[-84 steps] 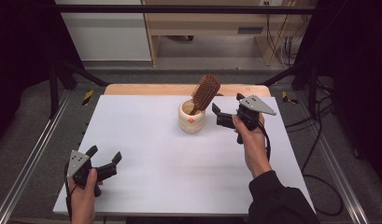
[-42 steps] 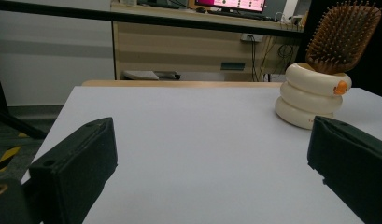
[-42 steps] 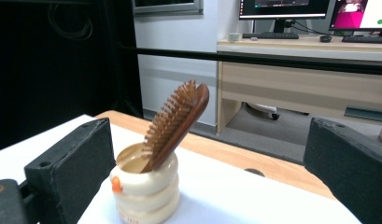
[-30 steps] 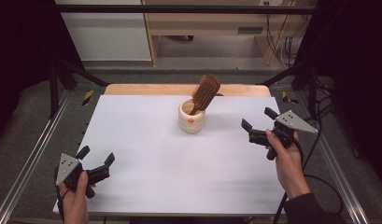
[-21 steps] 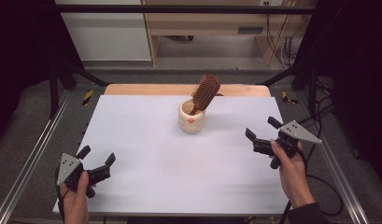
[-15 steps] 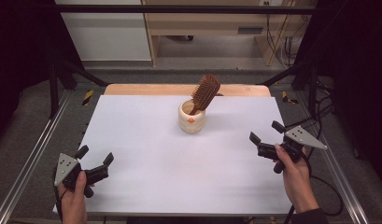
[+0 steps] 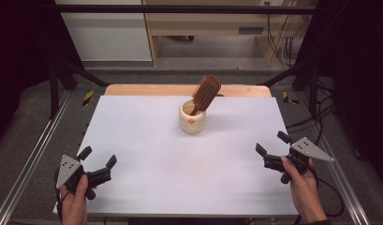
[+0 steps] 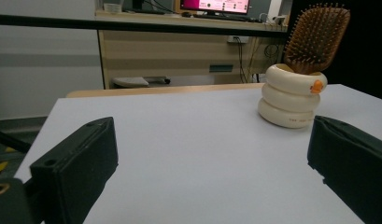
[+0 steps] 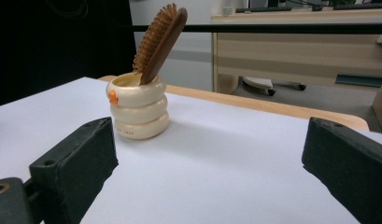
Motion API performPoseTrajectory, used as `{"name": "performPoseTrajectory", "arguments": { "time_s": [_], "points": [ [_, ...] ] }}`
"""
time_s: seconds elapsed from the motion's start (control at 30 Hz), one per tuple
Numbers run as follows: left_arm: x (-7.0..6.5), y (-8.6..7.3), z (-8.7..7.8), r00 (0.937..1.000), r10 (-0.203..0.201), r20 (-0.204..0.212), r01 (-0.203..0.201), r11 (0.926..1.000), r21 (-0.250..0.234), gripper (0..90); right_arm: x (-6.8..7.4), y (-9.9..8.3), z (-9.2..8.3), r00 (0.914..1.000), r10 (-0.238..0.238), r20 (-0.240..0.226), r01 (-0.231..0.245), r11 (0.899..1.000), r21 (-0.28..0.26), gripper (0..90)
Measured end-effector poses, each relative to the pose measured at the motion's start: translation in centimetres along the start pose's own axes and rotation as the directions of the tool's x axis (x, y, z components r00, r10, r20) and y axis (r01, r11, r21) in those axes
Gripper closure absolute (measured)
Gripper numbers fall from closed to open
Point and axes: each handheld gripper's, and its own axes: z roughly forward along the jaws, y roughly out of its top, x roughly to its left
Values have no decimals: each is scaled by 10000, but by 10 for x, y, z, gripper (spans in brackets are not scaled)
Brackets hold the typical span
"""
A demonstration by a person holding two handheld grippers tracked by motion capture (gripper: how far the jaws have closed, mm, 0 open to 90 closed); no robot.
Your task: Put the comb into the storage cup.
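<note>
A wooden hairbrush (image 7: 206, 92) stands tilted, handle down, in a cream ringed cup (image 7: 192, 118), seemingly mid-table.

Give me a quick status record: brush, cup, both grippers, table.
brush: wooden, stands handle-down in the cup, head tilted to the cup's right in the high view
cup: cream, ringed, upright, small orange mark on its side, far middle of the table
left gripper: open, holds nothing, at the near left corner
right gripper: open, holds nothing, at the right edge, apart from the cup
table: white top
</note>
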Motion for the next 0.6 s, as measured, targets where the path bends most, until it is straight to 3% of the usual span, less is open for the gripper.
{"name": "performPoseTrajectory", "arguments": {
  "time_s": [0.07, 0.3, 0.6],
  "points": [
    [-3, 0, -2, 9999, 134, 73, -135, 9999, 90, 18, 0, -4, -2, 10000, -34, -29, 34, 10000, 47, 33],
    [-4, -1, -7, 9999, -62, 145, 62, 10000, 23, 16, 0, -18, -5, 9999, 88, -85, -87, 9999, 108, 38],
    [-7, -2, -5, 9997, -9, 258, 5, 9999, 131, 16, 3, -32, -1, 9995, 86, -297, -74, 9992, 401, 38]
  ]
}}
